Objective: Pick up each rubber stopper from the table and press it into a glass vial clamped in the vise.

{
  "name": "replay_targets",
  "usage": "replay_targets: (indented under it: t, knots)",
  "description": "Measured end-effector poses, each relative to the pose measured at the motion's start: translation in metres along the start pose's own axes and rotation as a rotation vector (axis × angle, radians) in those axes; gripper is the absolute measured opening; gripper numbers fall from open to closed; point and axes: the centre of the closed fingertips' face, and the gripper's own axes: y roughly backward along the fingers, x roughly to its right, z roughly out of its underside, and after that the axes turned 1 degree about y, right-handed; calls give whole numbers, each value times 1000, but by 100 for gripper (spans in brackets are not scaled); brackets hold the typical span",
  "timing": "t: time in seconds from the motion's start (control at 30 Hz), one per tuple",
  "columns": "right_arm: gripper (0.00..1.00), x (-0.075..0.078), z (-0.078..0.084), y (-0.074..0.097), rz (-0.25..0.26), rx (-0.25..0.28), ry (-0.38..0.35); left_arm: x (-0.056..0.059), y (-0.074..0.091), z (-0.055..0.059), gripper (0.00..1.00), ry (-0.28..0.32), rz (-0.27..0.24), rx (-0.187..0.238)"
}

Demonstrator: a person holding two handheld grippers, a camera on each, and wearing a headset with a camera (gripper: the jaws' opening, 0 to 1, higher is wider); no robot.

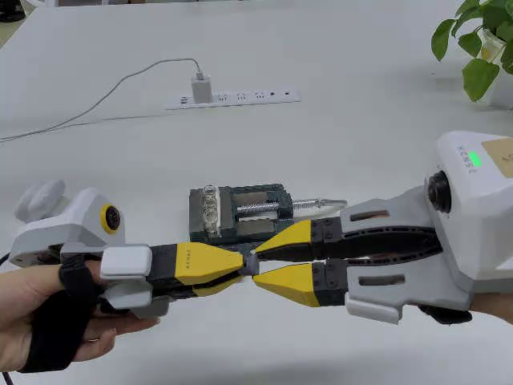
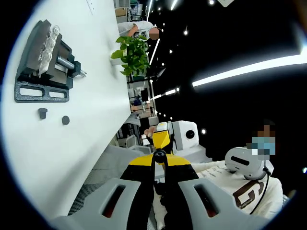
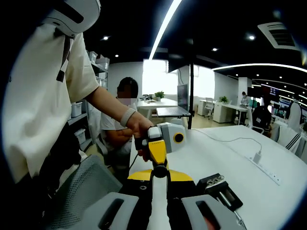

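Observation:
A dark grey rubber stopper (image 1: 250, 263) hangs above the table, caught between two sets of yellow jaws that meet tip to tip. My left gripper (image 1: 241, 269) comes in from the left and is shut on it. My right gripper (image 1: 256, 266) comes in from the right with its jaws closed on the same stopper. Just behind them stands the dark green vise (image 1: 240, 212), clamping clear glass vials (image 1: 211, 210). In the left gripper view the vise (image 2: 43, 62) lies upper left, with two loose stoppers (image 2: 42, 113) (image 2: 65, 120) on the table beside it.
A white power strip (image 1: 232, 98) with a plugged-in charger (image 1: 200, 87) and its cable lies at the back of the table. A potted plant (image 1: 481, 40) stands at the far right. A grey mesh chair (image 3: 81, 187) sits beside the table.

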Motion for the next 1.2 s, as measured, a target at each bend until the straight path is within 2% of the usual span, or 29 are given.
replay_targets:
  t: [0.2,0.33,0.37,0.43,0.5,0.57,0.63,0.73,0.9,0.93,1.0,1.13,1.17,1.2]
  knots:
    - [6,1,4,-1,1,-12,-29,-3,1,-1,4,-28,-9,8]
    - [6,2,6,-1,1,-18,-50,-4,1,-2,4,-73,-18,14]
    - [6,3,6,-1,6,-20,-54,-4,1,-3,6,-83,-15,16]
    - [6,5,11,-1,11,-37,-66,-4,2,-2,19,-92,-26,15]
    - [6,6,15,-1,12,-49,-90,-3,3,2,23,-141,-34,-9]
    - [6,7,17,-1,15,-57,-110,-9,4,-1,30,-192,-72,-7]
    - [6,7,20,-1,13,-63,-129,-11,5,-1,43,-225,-90,-4]
    - [6,7,23,-1,12,-71,-151,-21,9,-9,59,-312,-155,16]
    - [6,8,28,-1,14,-82,-169,-40,20,-25,90,-457,-298,45]
    - [6,9,29,-1,15,-86,-173,-47,24,-27,98,-477,-350,36]
    - [6,9,32,-1,13,-91,-179,-54,30,-30,99,-506,-393,26]
    - [6,10,36,0,10,-101,-186,-59,36,-34,99,-561,-444,23]
    - [6,9,37,0,9,-103,-188,-64,41,-36,99,-599,-488,10]
    - [6,10,38,0,9,-105,-189,-65,43,-37,99,-629,-502,8]
